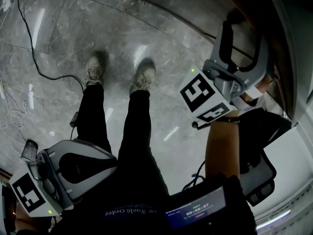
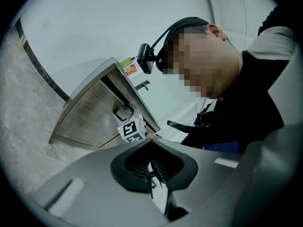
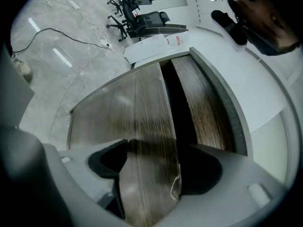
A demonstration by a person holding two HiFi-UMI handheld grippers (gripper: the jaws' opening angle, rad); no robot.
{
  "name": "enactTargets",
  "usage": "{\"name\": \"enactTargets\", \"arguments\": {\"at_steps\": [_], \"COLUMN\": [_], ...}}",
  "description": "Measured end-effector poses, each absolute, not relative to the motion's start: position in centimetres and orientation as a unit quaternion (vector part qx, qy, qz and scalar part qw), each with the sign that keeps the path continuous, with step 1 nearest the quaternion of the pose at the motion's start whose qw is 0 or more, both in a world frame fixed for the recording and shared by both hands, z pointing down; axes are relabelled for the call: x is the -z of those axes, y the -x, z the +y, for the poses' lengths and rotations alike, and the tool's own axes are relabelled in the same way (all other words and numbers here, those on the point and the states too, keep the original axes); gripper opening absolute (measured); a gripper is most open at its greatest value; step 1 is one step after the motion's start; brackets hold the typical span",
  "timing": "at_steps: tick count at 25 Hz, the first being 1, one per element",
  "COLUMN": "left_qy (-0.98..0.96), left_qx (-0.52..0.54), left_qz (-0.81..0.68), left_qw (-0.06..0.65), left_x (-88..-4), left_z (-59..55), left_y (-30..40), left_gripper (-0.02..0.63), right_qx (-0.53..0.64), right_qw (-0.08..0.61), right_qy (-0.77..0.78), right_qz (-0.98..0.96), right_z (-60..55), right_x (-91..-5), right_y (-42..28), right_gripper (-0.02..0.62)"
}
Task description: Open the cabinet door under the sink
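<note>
The cabinet [image 1: 195,4] under the sink is brown wood grain; in the left gripper view it [image 2: 90,115] stands tilted, with a black handle [image 2: 123,111] on its front. In the right gripper view a wooden door panel [image 3: 147,117] runs toward me, with a dark gap [image 3: 177,98] beside it. My right gripper [image 3: 154,167] is at the cabinet, jaws spread wide with the panel's chipped edge between them; I see no pad pressing on it. My left gripper [image 2: 154,170] hangs low beside my left leg, away from the cabinet, ribbed pads together on nothing.
I stand on a glossy grey marble floor [image 1: 63,23] with a black cable [image 1: 34,48] trailing across it. My shoes [image 1: 94,68] point toward the cabinet. Office chairs [image 3: 137,18] stand far off. A white counter [image 3: 236,70] tops the cabinet.
</note>
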State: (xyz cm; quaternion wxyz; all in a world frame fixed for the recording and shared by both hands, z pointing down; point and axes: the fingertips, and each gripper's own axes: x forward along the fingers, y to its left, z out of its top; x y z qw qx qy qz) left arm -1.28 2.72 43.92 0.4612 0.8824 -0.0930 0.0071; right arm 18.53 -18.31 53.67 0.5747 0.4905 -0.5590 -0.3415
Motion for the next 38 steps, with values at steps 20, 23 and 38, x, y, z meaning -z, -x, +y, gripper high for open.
{"name": "enactTargets", "arguments": {"at_steps": [20, 23, 38], "left_qy": [-0.898, -0.903, -0.918], "left_qx": [0.009, 0.012, 0.014], "left_qz": [-0.086, -0.085, -0.03], "left_qw": [0.431, 0.421, 0.394], "left_x": [-38.6, -36.6, -28.3], "left_z": [0.3, -0.3, -4.6], "left_y": [1.3, 1.5, 8.0], "left_gripper": [0.0, 0.0, 0.0], "right_qx": [-0.01, -0.074, -0.242], "right_qw": [0.621, 0.603, 0.631], "right_qy": [-0.28, -0.255, -0.286], "right_qz": [-0.732, -0.753, -0.679], "right_z": [-13.1, -11.4, -10.3], "right_x": [-52.3, -52.0, -59.0], "right_y": [-16.2, -15.6, -16.7], "right_gripper": [0.278, 0.258, 0.117]}}
